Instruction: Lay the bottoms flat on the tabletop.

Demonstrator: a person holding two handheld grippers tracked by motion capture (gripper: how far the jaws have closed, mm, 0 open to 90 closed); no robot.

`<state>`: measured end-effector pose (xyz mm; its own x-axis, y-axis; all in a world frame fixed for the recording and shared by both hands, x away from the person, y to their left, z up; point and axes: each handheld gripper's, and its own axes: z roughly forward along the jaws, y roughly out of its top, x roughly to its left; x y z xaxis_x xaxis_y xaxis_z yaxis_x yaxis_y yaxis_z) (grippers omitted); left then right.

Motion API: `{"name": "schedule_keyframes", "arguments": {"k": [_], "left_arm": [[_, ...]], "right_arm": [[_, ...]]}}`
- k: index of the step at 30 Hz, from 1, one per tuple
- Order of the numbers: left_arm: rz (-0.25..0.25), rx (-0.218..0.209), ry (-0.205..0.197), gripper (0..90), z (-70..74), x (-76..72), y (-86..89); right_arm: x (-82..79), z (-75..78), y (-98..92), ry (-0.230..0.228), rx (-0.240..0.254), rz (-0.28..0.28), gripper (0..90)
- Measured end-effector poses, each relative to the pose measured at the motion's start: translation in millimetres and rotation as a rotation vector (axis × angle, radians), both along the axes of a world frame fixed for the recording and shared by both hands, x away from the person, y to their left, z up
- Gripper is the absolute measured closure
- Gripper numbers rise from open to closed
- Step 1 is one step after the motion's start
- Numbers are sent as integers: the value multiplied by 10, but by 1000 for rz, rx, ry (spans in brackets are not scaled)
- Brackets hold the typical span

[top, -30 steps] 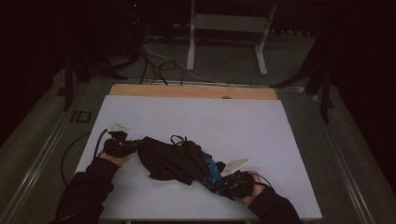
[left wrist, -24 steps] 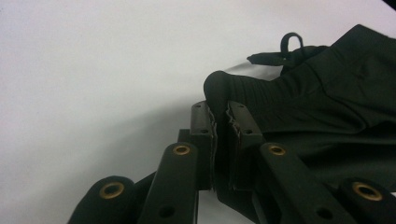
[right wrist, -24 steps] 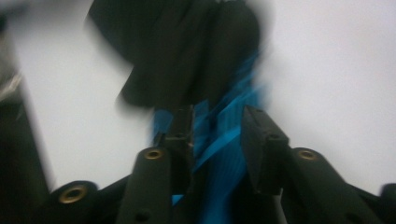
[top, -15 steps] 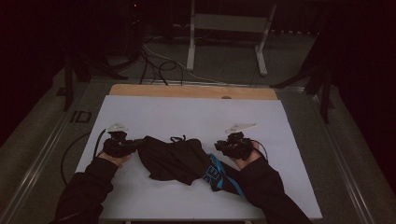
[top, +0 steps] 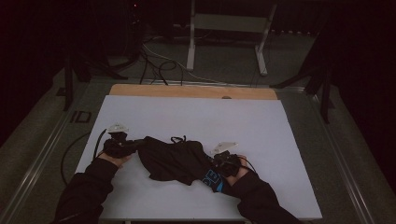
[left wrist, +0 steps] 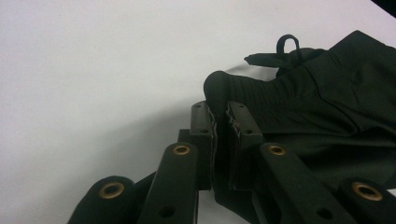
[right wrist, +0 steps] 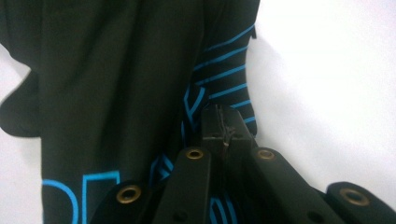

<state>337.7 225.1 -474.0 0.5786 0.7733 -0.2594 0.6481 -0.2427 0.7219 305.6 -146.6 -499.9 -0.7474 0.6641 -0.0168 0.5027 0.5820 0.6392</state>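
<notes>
Since half a second ago: right claw [top: 218, 164] shifted nearer and slightly left, onto the near right edge of the garment [top: 175, 158]; jaws just closing, now clamped on the blue-printed fabric [right wrist: 219, 79]. Left claw [top: 135, 143] unmoved, pinched on the garment's left edge [left wrist: 224, 88], fold bunched between the pads. Garment: black, crumpled, lying on the white table [top: 196, 116] at the near centre, stretched between both claws. Drawstring loop [top: 177, 138] at the far edge of the garment. Blue lettering at the near right end, beside the right hand [top: 238, 170].
</notes>
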Motion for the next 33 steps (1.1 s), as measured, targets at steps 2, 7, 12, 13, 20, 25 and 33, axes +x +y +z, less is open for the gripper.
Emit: {"name": "schedule_keyframes", "arguments": {"k": [2, 7, 12, 13, 20, 25, 33], "left_arm": [[1, 1, 2, 836, -4, 1, -3], [2, 4, 6, 836, -12, 2, -1], [2, 3, 6, 836, -15, 0, -2], [3, 2, 6, 836, -15, 0, -2], [1, 5, 14, 836, -35, 14, -11], [-1, 5, 18, 836, -42, 20, -15], [-3, 2, 17, 837, -37, 20, -3]], "right_arm": [[-17, -6, 2, -8, -10, 2, 899], [-20, -17, 13, -30, -13, -11, 822], [103, -45, -67, -10, 27, -92, 608], [103, -45, -67, -10, 27, -92, 608], [213, -90, -104, 73, 46, -96, 558], [280, -107, -95, 141, 91, -70, 726], [238, -82, -51, 120, 82, -62, 842]]}}
